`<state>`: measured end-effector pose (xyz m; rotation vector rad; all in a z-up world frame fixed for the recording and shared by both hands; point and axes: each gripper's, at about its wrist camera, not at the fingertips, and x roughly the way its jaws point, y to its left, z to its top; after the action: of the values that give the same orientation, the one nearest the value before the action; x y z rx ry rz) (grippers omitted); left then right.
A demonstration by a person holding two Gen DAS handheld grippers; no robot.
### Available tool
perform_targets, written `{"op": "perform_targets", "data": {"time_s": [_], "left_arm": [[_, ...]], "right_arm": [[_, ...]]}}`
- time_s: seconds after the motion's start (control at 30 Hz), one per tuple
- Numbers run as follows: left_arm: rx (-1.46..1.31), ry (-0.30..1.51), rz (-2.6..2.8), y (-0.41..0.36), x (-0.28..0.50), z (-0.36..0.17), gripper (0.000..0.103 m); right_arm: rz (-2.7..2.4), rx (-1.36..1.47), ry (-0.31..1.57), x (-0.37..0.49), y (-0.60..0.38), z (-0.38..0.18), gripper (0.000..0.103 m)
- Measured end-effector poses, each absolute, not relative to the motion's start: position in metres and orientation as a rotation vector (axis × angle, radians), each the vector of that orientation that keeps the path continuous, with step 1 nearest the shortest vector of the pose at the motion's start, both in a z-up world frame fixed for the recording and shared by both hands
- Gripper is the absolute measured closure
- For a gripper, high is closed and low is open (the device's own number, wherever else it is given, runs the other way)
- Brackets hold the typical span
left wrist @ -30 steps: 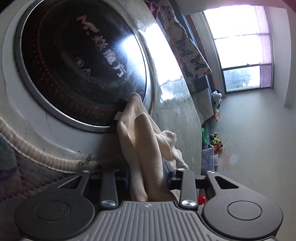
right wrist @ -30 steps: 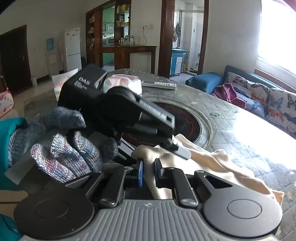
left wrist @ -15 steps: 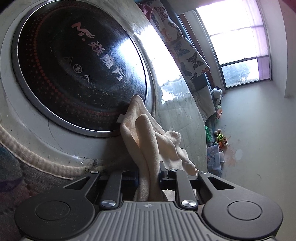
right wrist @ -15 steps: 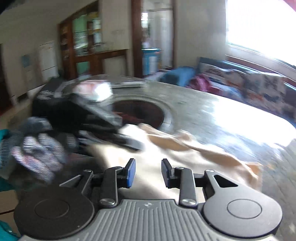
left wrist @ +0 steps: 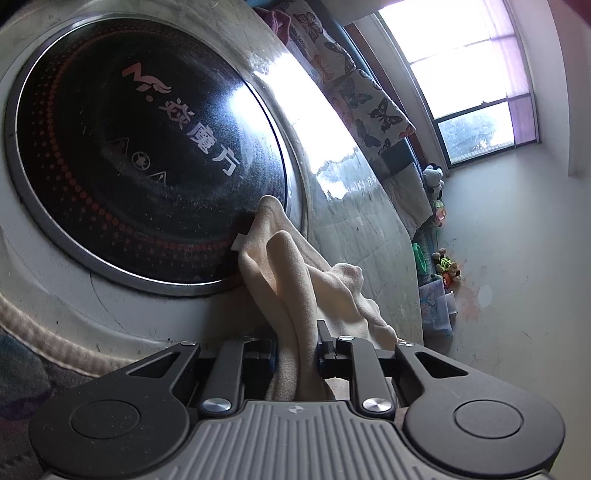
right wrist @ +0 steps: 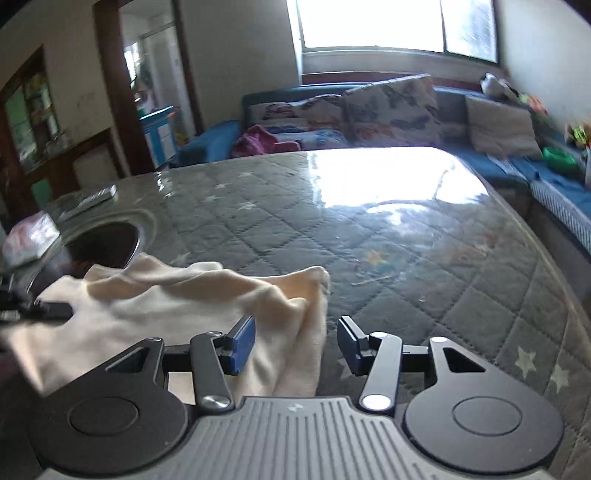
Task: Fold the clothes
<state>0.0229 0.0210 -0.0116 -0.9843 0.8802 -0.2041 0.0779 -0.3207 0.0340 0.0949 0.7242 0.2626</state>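
A bright window [right wrist: 399, 26] backlights a blue sofa [right wrist: 535, 173] with butterfly cushions [right wrist: 391, 107]; white walls [left wrist: 517, 240].

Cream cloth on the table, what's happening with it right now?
A person is working a cream cloth with two handheld grippers on a quilt-patterned table. The left gripper is shut on a bunched fold of it, next to the round black cooktop set into the table. The right gripper is open, jaws wide, with the cloth's near edge hanging between them but not pinched. The cloth is rumpled; no fold is made yet.
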Motion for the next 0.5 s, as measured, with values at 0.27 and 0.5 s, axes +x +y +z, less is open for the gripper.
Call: {"op": "perform_targets", "data": {"time_s": [0.27, 0.5], "left_arm": [[-0.956, 0.883, -0.208, 0.0188, 0.0257, -0.0102, 0.082], [-0.923, 0.886, -0.21, 0.0158, 0.0292, -0.0081, 0.082]], "right_arm": [[0.295, 0.211, 0.715, 0.0861, -0.3271, 0.0254, 0.053], [0.332, 0.245, 0.718, 0.0858, -0.3241, 0.0258, 0.077]]}}
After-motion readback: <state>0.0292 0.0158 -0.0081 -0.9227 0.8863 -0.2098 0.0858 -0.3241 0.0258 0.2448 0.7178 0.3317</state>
